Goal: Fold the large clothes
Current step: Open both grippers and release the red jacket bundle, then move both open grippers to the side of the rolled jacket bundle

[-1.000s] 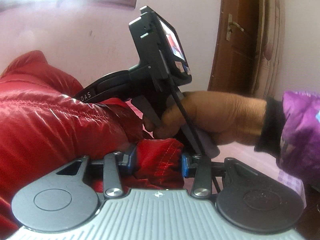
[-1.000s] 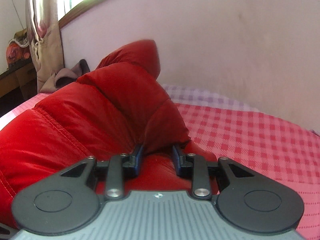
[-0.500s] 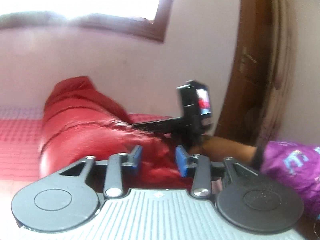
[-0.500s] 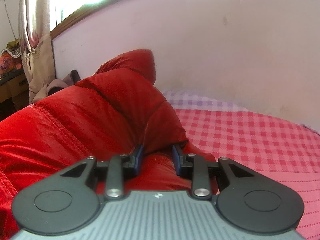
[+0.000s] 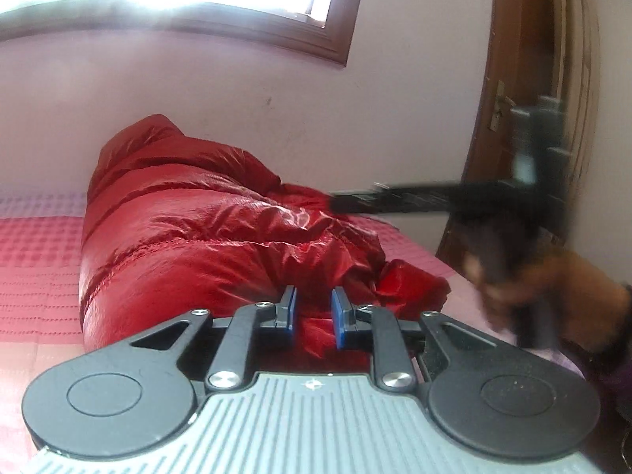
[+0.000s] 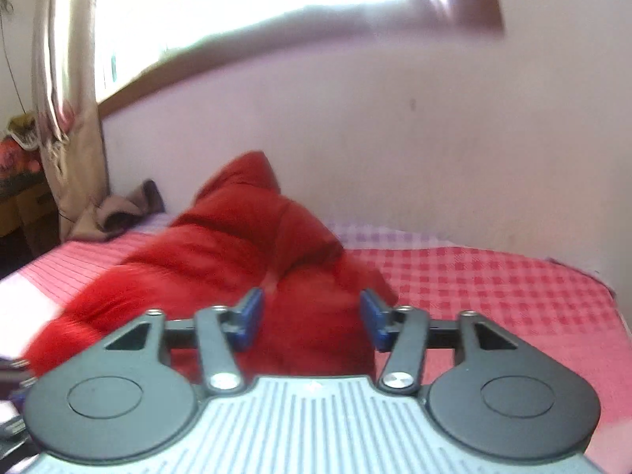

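Red and shiny, the puffer jacket (image 5: pixel 205 245) lay bundled in a loose roll on the checked bedspread (image 5: pixel 35 276) in the left wrist view, the left gripper (image 5: pixel 313 310) closing on nothing. Right wrist view, blurred: the right gripper (image 6: pixel 312 318) was opening, apparently clear of the jacket; tidying probably remained.

The puffy jacket (image 5: pixel 205 237) is a glossy bright red. The bedspread (image 6: pixel 493 288) under it is checked in pink and red, fading to pale lilac checks along the wall edge. Both tongs, left (image 5: pixel 314 312) and right (image 6: pixel 312 318), have black arms and blue pads. The window frame (image 5: pixel 276 35) and door (image 5: pixel 513 118) are brown; the wall (image 6: pixel 395 138) is pale pinkish white.
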`<action>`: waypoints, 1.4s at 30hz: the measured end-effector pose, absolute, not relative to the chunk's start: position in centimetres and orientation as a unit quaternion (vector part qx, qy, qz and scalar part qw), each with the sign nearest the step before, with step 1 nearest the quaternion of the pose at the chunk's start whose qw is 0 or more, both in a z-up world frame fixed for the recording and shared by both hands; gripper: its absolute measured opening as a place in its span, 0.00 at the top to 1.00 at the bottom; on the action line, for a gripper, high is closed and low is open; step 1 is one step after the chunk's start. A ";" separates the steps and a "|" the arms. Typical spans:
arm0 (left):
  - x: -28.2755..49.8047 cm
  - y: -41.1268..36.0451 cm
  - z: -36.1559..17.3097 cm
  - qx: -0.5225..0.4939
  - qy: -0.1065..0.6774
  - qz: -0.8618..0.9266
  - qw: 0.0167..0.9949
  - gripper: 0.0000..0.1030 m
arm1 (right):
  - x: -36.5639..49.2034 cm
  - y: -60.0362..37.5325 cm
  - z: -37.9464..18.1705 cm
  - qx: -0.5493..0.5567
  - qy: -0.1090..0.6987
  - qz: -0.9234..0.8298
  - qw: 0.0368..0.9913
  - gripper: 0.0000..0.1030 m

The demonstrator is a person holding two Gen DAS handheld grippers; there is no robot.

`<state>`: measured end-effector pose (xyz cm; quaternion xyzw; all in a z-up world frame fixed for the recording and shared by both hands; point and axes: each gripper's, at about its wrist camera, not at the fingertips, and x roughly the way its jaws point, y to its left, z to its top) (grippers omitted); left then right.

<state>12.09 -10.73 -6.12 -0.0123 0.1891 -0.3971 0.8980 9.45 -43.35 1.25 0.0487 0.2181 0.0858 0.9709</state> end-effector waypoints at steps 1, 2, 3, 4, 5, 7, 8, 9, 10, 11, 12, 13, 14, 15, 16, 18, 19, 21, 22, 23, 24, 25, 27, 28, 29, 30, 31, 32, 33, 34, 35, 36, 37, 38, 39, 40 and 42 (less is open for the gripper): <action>12.1 -10.6 -6.2 -0.015 0.190 -0.396 0.898 0.76 | 8.1 -42.9 1.2 0.048 0.218 0.087 0.971 0.37; 12.1 -10.6 -6.2 -0.017 0.190 -0.397 0.898 0.75 | 6.7 -42.4 0.8 0.046 0.221 0.094 0.970 0.37; 12.0 -10.6 -6.2 -0.016 0.189 -0.397 0.898 0.75 | 5.8 -41.9 0.2 0.039 0.230 0.092 0.968 0.37; 11.8 -10.7 -6.2 -0.013 0.189 -0.397 0.898 0.75 | 5.2 -41.4 -0.5 0.030 0.242 0.085 0.966 0.37; 11.6 -10.6 -6.2 -0.011 0.190 -0.397 0.898 0.75 | 4.7 -41.0 -1.3 0.021 0.251 0.075 0.965 0.38; 11.4 -10.4 -5.9 -0.015 0.196 -0.403 0.894 0.74 | 4.0 -41.7 -2.9 0.057 0.259 0.064 0.962 0.46; 11.2 -10.3 -5.7 -0.016 0.198 -0.401 0.894 0.70 | 4.1 -42.4 -3.6 0.093 0.268 0.069 0.956 0.52; 10.8 -10.3 -5.4 -0.013 0.195 -0.398 0.896 0.67 | 4.2 -42.5 -3.9 0.111 0.271 0.069 0.954 0.53; 10.6 -10.2 -5.2 -0.010 0.191 -0.396 0.898 0.58 | 4.4 -42.6 -4.2 0.120 0.272 0.068 0.952 0.53; 10.2 -10.1 -4.8 -0.005 0.187 -0.392 0.901 0.48 | 4.6 -42.7 -4.3 0.129 0.274 0.068 0.951 0.53; 9.9 -10.0 -4.4 0.002 0.182 -0.385 0.905 0.43 | 4.8 -42.9 -4.5 0.145 0.278 0.069 0.947 0.53; 9.6 -9.9 -4.0 0.006 0.178 -0.378 0.908 0.32 | 4.8 -42.9 -4.6 0.153 0.280 0.068 0.945 0.53; 9.3 -9.7 -3.7 0.008 0.173 -0.371 0.912 0.23 | 4.7 -42.9 -4.7 0.152 0.280 0.067 0.945 0.53; 8.9 -9.5 -3.3 0.011 0.168 -0.362 0.917 0.19 | 4.6 -42.8 -4.9 0.153 0.280 0.065 0.946 0.53; 8.8 -9.3 -3.0 0.016 0.165 -0.349 0.922 0.11 | 4.7 -42.8 -5.1 0.160 0.280 0.062 0.945 0.53; 8.7 -8.9 -2.4 0.017 0.167 -0.332 0.928 0.08 | 4.5 -43.0 -5.4 0.173 0.281 0.054 0.943 0.50; 8.8 -8.7 -2.1 0.019 0.169 -0.327 0.930 0.08 | 4.6 -43.1 -5.6 0.177 0.281 0.049 0.942 0.46; 9.1 -8.3 -1.8 0.030 0.173 -0.309 0.935 0.06 | 4.7 -43.1 -5.7 0.190 0.285 0.040 0.939 0.40; 9.3 -8.1 -1.8 0.036 0.173 -0.301 0.937 0.05 | 4.5 -43.1 -5.8 0.194 0.285 0.036 0.938 0.37; 9.6 -7.9 -1.7 0.042 0.175 -0.293 0.939 0.04 | 4.6 -43.0 -5.8 0.195 0.286 0.034 0.938 0.37; 9.9 -7.7 -1.7 0.047 0.177 -0.285 0.941 0.03 | 4.7 -42.9 -5.8 0.195 0.287 0.032 0.937 0.36; 10.3 -7.5 -1.6 0.050 0.179 -0.278 0.942 0.02 | 4.8 -42.8 -5.8 0.194 0.288 0.031 0.937 0.35; 11.1 -7.0 -1.6 0.055 0.188 -0.202 0.960 0.01 | 4.9 -42.9 -6.0 0.194 0.291 0.027 0.936 0.32; 11.5 -6.8 -1.6 0.056 0.191 -0.199 0.960 0.00 | 5.0 -42.9 -6.0 0.194 0.293 0.025 0.936 0.28; 12.0 -6.7 -1.6 0.059 0.194 -0.195 0.960 0.00 | 5.2 -43.0 -6.1 0.196 0.295 0.024 0.935 0.25; 12.6 -6.5 -1.7 0.061 0.197 -0.191 0.960 0.00 | 5.4 -43.1 -6.2 0.199 0.298 0.024 0.933 0.24; 13.3 -6.3 -1.8 0.061 0.202 -0.188 0.959 0.00 | 5.6 -43.2 -6.4 0.202 0.301 0.023 0.932 0.19; 14.1 -5.9 -2.0 0.055 0.210 -0.190 0.958 0.00 | 5.7 -43.3 -6.4 0.204 0.304 0.022 0.930 0.15; 14.8 -5.6 -2.2 0.049 0.220 -0.193 0.955 0.00 | 5.9 -43.4 -6.6 0.206 0.305 0.022 0.930 0.14; 15.6 -5.3 -2.4 0.042 0.231 -0.197 0.952 0.00 | 6.0 -43.6 -6.7 0.208 0.306 0.024 0.929 0.12; 16.4 -4.9 -2.6 0.031 0.241 -0.203 0.948 0.00 | 6.1 -43.8 -6.9 0.213 0.308 0.026 0.927 0.09; 17.1 -4.6 -2.8 0.020 0.250 -0.209 0.945 0.00 | 6.2 -44.0 -7.0 0.218 0.311 0.029 0.925 0.07; 17.7 -4.3 -3.0 0.011 0.258 -0.214 0.942 0.00 | 6.4 -44.1 -7.2 0.222 0.312 0.031 0.923 0.05; 18.3 -4.0 -3.1 0.003 0.266 -0.219 0.939 0.00 | 6.5 -44.3 -7.4 0.225 0.313 0.035 0.922 0.04; 18.8 -3.9 -3.2 -0.006 0.273 -0.225 0.935 0.00 | 6.6 -44.4 -7.5 0.227 0.314 0.037 0.921 0.03; 19.2 -3.9 -3.4 -0.010 0.277 -0.229 0.933 0.00 | 6.8 -44.5 -7.7 0.229 0.316 0.039 0.920 0.01; 19.6 -4.2 -3.5 -0.007 0.282 -0.235 0.930 0.00 | 7.0 -44.7 -7.9 0.235 0.318 0.049 0.917 0.01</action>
